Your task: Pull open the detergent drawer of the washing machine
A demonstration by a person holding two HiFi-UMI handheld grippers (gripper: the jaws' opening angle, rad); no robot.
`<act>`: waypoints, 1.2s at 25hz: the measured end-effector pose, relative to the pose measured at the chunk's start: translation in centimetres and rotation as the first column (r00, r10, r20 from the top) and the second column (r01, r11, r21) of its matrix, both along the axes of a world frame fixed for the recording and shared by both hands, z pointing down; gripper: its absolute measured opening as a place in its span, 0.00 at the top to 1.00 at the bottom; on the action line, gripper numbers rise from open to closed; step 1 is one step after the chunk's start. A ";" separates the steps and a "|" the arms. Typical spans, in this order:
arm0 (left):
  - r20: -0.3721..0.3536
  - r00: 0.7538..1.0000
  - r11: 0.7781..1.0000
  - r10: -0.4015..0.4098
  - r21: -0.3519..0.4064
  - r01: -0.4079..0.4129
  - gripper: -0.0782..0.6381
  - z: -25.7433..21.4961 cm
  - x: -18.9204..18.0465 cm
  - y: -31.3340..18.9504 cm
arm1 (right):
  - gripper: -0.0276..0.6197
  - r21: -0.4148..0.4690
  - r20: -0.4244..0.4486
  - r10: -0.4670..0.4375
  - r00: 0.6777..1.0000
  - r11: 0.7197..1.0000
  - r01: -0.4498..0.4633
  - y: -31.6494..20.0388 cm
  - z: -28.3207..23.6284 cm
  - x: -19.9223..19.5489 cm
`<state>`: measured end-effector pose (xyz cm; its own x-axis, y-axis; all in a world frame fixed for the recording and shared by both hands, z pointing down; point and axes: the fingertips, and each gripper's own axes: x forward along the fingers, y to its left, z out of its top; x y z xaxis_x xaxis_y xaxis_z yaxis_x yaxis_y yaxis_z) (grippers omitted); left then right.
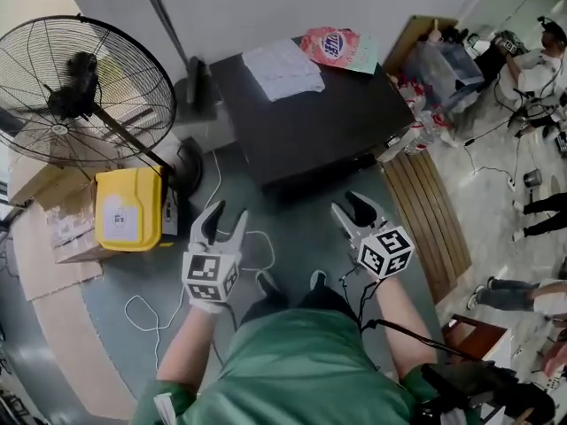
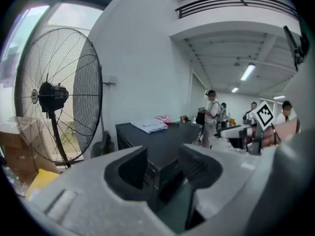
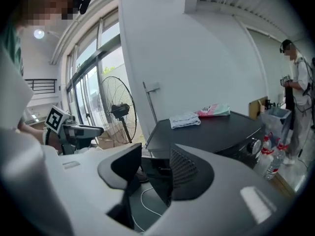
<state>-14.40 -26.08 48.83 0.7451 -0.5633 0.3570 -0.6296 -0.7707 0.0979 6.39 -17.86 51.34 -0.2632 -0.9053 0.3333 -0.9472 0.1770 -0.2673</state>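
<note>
The fingers [image 2: 132, 167] of my left gripper [image 1: 226, 224] stand wide apart with only air and a far view of the machine between them. My right gripper [image 1: 354, 215] is at a narrower gap, also empty, which I judge is about right for pinching a drawer lip rather than wrapping anything bulky. I hold both out in front of my chest, tilted slightly down and aimed at the black washing machine [image 1: 319, 122], well apart from it, so this is only the approach and nothing is touched yet. The detergent drawer sits on the machine's front face, which my head view hides under the top edge. Through the gap of my right fingers I see the upper front band, with the control knob [image 3: 254, 146] at its far end, and I take the flush panel [image 3: 162, 170] at the near end to be the drawer, shut. A folded white cloth [image 1: 283, 69] and a pink detergent bag [image 1: 338, 48] lie on the lid, clear of the front. A standing fan [image 1: 80, 91] and a yellow container [image 1: 128, 209] are off to my left, and a white cable [image 1: 151, 312] loops over the floor near my feet, so I should step carefully.
</note>
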 end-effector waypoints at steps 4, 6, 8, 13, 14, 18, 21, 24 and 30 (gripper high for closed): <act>0.036 0.999 1.000 -0.017 -0.014 0.017 0.62 1.2 0.1 -0.1 | 0.68 -0.030 0.124 -0.075 0.989 0.996 0.080 -1.5 2.7 0.1; 0.058 0.998 0.999 -0.039 -0.023 0.041 0.62 1.7 0.2 -0.1 | 0.68 -0.038 0.216 -0.097 0.972 0.993 0.108 -2.3 4.1 0.3; 0.078 0.995 0.997 -0.063 -0.035 0.066 0.62 2.2 0.4 -0.1 | 0.68 -0.047 0.299 -0.101 0.949 0.992 0.121 -3.3 5.8 0.7; 0.106 0.987 0.989 -0.121 -0.076 0.130 0.62 3.5 1.0 0.1 | 0.68 -0.103 0.414 -0.059 0.909 0.989 0.111 -5.5 11.6 1.7; 0.107 0.985 0.986 -0.133 -0.089 0.142 0.62 3.9 1.1 0.2 | 0.68 -0.117 0.435 -0.048 0.899 0.987 0.110 -5.9 12.8 1.7; 0.121 0.978 0.975 -0.173 -0.120 0.187 0.62 4.9 1.2 0.3 | 0.68 -0.156 0.549 -0.010 0.836 0.981 0.114 -7.5 16.9 1.5; 0.134 0.971 0.968 -0.200 -0.126 0.217 0.62 5.3 1.2 0.4 | 0.68 -0.153 0.646 -0.002 0.764 0.979 0.132 -8.6 18.8 1.0; 0.148 0.964 0.963 -0.219 -0.128 0.238 0.62 5.5 1.2 0.6 | 0.64 -0.156 0.700 0.005 0.714 0.977 0.145 -9.5 20.4 0.8; 0.168 0.952 0.950 -0.257 -0.139 0.281 0.62 6.2 0.2 0.7 | 0.52 -0.114 0.744 -0.043 0.667 0.975 0.191 -10.8 21.7 -0.1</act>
